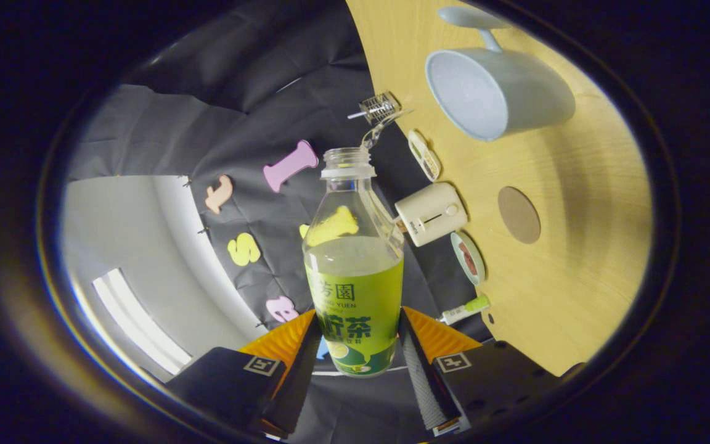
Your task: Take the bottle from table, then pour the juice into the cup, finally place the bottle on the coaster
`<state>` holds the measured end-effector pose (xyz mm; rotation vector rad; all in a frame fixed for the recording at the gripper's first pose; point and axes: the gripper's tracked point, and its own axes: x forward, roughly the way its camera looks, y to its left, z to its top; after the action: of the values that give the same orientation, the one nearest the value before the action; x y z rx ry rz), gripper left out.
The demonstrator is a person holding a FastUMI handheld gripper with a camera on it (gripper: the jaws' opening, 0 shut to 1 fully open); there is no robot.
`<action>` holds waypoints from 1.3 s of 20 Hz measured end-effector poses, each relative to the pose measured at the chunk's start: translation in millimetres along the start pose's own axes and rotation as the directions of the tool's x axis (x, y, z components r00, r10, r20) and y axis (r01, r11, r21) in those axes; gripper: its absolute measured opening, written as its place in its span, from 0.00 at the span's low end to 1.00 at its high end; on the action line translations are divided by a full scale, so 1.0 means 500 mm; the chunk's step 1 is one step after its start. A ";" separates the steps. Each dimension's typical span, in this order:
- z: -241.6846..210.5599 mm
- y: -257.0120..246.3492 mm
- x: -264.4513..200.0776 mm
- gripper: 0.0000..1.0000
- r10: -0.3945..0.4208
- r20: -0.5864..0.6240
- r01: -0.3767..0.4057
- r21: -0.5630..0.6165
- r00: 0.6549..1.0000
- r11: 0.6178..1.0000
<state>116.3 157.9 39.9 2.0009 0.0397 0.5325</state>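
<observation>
Black cloth (pixel 306 92) is seen as the backdrop in the gripper view, with a pale wooden table (pixel 583 259) turned on its side beyond the fingers, so the whole view is rolled. The gripper (pixel 355 345) is clamped on the bottle (pixel 355 271): both orange-backed fingers (pixel 287 342) are pressed against its lower label. The bottle is uncapped and about half filled with green juice. Beyond its open neck, a pale blue cup (pixel 497 92) is seen on the table, its mouth turned toward the camera. A round brown coaster (pixel 519 214) lies on the bare wood, well apart from the cup. Along the table edge near the bottle are ranged a small wire item, a white box-shaped device (pixel 431 213), a little round dish (pixel 469 258) and what may be a green-tipped pen (pixel 465 310)
</observation>
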 end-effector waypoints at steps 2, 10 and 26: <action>0.008 0.003 0.001 0.76 0.005 0.014 -0.005 0.005 1.000 1.000; 0.015 0.017 0.001 0.76 0.039 0.013 -0.039 0.031 0.999 0.999; 0.015 0.026 -0.002 0.76 0.065 0.021 -0.067 0.064 0.998 0.996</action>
<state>115.8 145.3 47.8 2.0756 -0.0213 0.5610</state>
